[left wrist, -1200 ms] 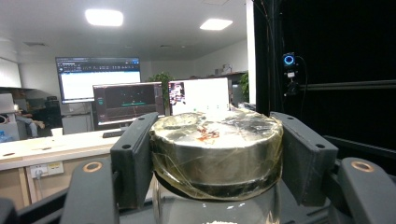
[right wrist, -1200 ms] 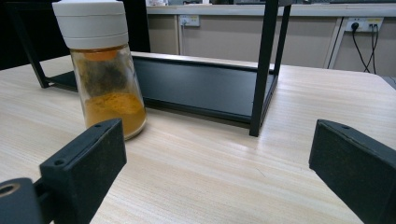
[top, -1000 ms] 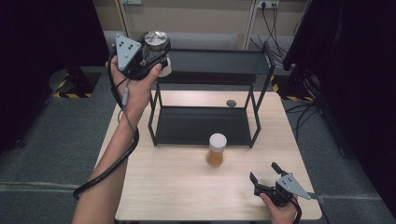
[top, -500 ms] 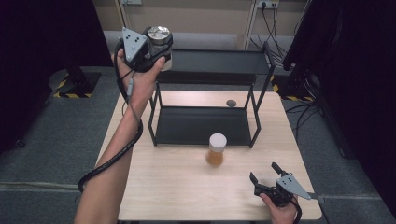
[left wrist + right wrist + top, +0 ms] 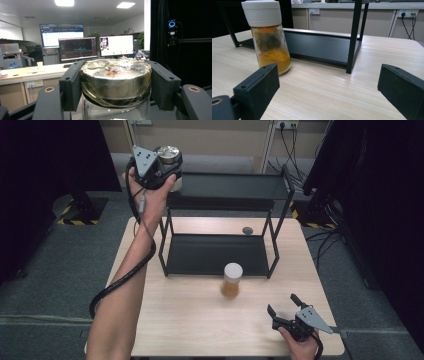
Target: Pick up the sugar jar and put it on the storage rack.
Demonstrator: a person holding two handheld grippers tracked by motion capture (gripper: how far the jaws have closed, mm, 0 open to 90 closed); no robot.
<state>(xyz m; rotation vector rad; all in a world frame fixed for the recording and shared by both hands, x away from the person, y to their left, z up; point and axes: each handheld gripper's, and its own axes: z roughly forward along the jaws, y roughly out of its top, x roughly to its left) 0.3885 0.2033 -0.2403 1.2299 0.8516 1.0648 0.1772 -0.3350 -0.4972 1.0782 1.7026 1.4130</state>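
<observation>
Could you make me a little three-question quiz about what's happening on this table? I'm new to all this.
1. True or false: the left tool grips a jar by its metal lid.
2. What stands on the table in front of the black rack? A) a white-capped jar of orange powder B) a blue cup C) a banana
3. Are the right tool's jaws open or shut?

Key:
1. True
2. A, the spice jar
3. Open, with nothing between them
</observation>
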